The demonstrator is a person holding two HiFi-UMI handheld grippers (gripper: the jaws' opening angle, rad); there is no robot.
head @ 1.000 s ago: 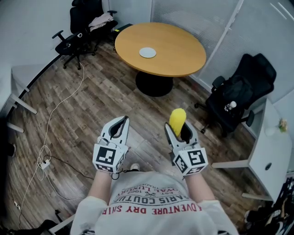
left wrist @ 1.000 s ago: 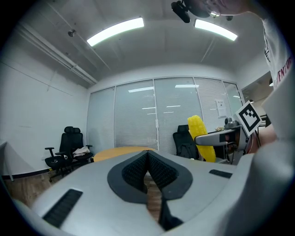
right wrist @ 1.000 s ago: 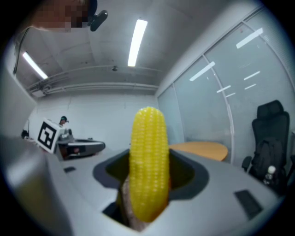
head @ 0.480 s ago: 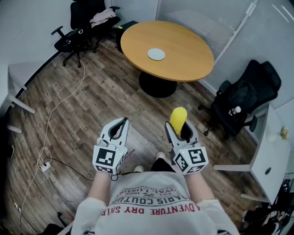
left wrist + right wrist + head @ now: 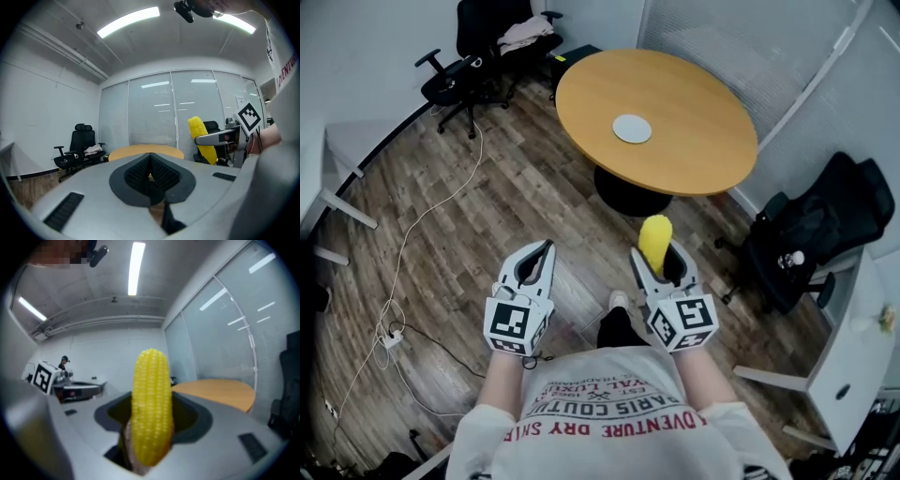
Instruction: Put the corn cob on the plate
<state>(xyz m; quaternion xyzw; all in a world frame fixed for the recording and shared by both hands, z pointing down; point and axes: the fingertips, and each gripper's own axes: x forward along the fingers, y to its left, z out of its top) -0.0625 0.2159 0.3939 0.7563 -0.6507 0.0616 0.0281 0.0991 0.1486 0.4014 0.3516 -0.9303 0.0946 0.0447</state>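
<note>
A yellow corn cob (image 5: 654, 242) stands upright in my right gripper (image 5: 658, 261), which is shut on it; the cob (image 5: 151, 406) fills the middle of the right gripper view. My left gripper (image 5: 537, 261) is shut with nothing in it, its pads (image 5: 151, 173) pressed together. Both are held above the wooden floor, well short of the round wooden table (image 5: 675, 141). A small white plate (image 5: 632, 128) lies near the table's middle. The cob (image 5: 201, 139) and right gripper also show at the right of the left gripper view.
Black office chairs stand at the back left (image 5: 478, 47) and at the right (image 5: 825, 234). A white cable (image 5: 422, 225) runs across the floor to a power strip (image 5: 392, 337). White desks (image 5: 853, 356) flank the room. My shoe (image 5: 617, 302) shows below the grippers.
The table and plate have come nearer and shifted right in the head view as I walk forward. Both grippers keep their hold and pose.
</note>
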